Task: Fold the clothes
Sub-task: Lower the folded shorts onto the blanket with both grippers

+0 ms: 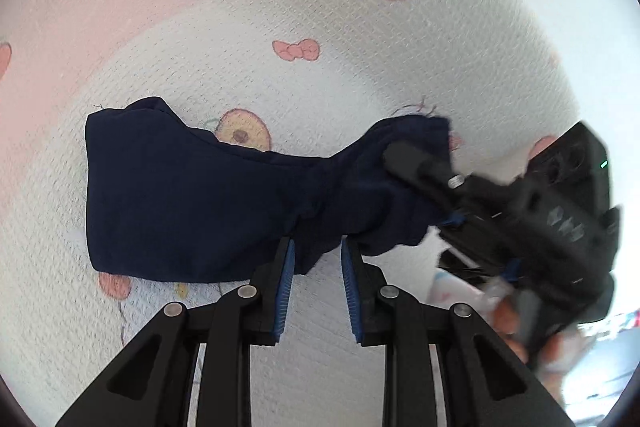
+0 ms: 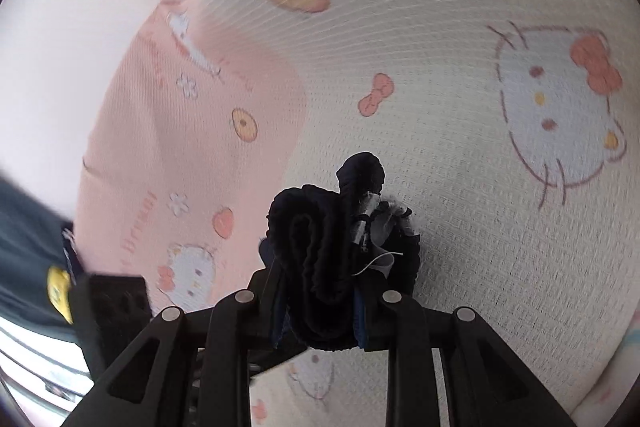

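Note:
A dark navy garment [image 1: 192, 203] lies spread on a white and pink cartoon-print bed sheet [image 1: 360, 67]. My left gripper [image 1: 318, 255] is open; its blue pads stand on either side of the garment's lower edge, with a fold of cloth between them. My right gripper [image 1: 424, 167] comes in from the right and is shut on the garment's right end. In the right wrist view the right gripper [image 2: 320, 291] is shut on a bunched wad of the navy cloth [image 2: 332, 247], with a white label and loose thread showing.
The printed sheet [image 2: 440, 187] covers the whole surface, with a pink panel [image 2: 192, 131] at the left. A person's dark sleeve with a yellow patch [image 2: 36, 267] is at the far left. A hand [image 1: 516, 323] holds the right gripper.

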{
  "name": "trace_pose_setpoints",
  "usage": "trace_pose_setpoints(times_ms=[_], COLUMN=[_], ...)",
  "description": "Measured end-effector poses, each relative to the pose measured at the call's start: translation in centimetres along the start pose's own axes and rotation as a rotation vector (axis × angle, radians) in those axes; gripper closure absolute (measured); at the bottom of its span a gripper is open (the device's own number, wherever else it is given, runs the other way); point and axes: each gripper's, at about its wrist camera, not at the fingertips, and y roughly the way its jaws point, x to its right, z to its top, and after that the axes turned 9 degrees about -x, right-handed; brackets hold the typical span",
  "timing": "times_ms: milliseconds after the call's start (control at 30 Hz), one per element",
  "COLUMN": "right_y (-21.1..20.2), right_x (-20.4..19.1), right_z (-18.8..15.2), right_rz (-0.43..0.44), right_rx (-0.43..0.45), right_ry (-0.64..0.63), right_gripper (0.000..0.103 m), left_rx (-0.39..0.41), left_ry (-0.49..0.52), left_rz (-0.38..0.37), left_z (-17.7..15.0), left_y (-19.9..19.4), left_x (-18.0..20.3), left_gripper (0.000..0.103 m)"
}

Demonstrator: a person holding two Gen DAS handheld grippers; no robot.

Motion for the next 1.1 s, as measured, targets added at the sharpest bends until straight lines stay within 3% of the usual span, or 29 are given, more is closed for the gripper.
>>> trace_pose_setpoints(times_ms=[133,233,500,533,633,767,1100], right_y=[1.4,2.1,2.4,2.4,3.0,3.6,4.0], right_x=[-1.7,-2.2,-1.9,-1.8,-2.1,-2.4,-2.7], right_z=[-0.1,-0.2,-1.7,-2.0,-2.7,-3.2,-3.2], right_rz=[-0.059,-0.060,-0.109,-0.116,-0.127,-0.126,-0.130], right_rx=[-0.025,-0.034,-0.061,-0.070,-0.104,-0.123,-0.142], right_ry=[-0.101,-0.126,-0.195,-0.202,-0.228,-0.245,-0.274], right_gripper=[0.078,0.078,0.075,0.075,0.075,0.075,0.075], left_rx=[-0.029,-0.018,-0.060,-0.060,-0.030,0.003,-0.061], left_ry=[0.008,-0.003,0.002,0.001,-0.029,-0.068,-0.062], left_rz=[-0.038,-0.010,-0.022,-0.018,-0.034,-0.084,-0.037], left_z=[1.2,1.8,2.4,2.5,2.7,3.0,4.0], left_y=[-1.1,-1.5,-2.2,-2.1,-2.4,-2.3,0.3], left_x=[-0.8,-1.1,-1.4,-1.4,-1.5,-1.9,-1.8], left_gripper=[0.081,0.081,0.081,0.078,0.041,0.039,0.039])
